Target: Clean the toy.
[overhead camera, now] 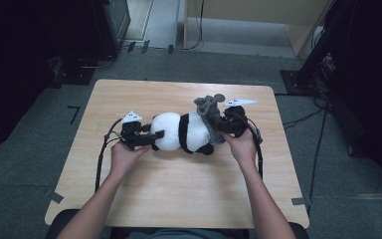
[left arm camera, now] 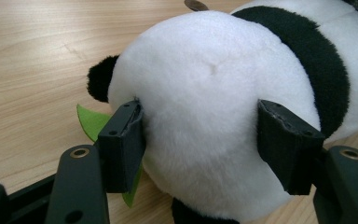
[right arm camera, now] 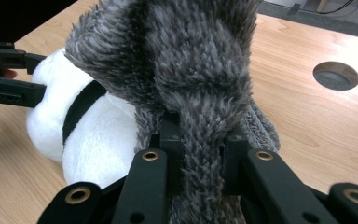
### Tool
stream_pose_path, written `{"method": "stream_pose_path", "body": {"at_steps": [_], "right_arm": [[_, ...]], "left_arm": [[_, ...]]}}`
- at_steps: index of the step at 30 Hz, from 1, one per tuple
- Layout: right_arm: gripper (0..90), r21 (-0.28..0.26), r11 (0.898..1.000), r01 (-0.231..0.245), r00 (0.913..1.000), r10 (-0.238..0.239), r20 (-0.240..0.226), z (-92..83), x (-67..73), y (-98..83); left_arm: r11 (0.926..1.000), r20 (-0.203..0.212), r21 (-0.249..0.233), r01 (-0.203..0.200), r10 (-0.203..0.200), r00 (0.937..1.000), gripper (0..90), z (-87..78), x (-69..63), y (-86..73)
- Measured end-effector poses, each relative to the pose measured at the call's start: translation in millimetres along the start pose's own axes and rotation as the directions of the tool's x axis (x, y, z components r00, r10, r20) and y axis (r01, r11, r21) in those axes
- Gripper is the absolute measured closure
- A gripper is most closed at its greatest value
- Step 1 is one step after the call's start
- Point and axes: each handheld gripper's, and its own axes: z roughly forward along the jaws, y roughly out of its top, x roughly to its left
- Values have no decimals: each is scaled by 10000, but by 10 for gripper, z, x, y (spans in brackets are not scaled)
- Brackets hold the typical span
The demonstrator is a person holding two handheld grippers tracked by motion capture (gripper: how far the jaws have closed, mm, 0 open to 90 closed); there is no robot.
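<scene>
The plush panda (overhead camera: 181, 132) lies on its side near the middle of the wooden table (overhead camera: 179, 194). The left gripper (overhead camera: 149, 138) clamps its white head from the nine o'clock side, pads pressed into the fur. The right gripper (overhead camera: 220, 125), at the panda's three o'clock end, is pinched tight on a grey furry piece (overhead camera: 208, 112), seemingly a small garment or cover, raised above the body. As a judgement, the pulling-off looks well along, with the grey piece mostly free and setting it aside left to do. The left gripper view shows a green felt leaf (left arm camera: 93, 123) under the head; the right gripper view shows a round hole (right arm camera: 336, 75) in the tabletop at two o'clock.
</scene>
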Motion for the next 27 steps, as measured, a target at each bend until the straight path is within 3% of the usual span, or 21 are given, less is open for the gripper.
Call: {"method": "stream_pose_path", "body": {"at_steps": [10,14,27], "right_arm": [[769,-88,9997,-208,9997,207,-119,60,-108,-87],[770,26,9998,-172,9998,172,66,67,-136,-123],[775,243,9970,-731,9970,724,271,158,-243,-358]], "left_arm": [[10000,-1,75,-44,44,10000,360,9,-8,16],[10000,22,96,-7,7,10000,358,10,-1,17],[9999,49,103,100,-101,9999,358,20,8,14]]}}
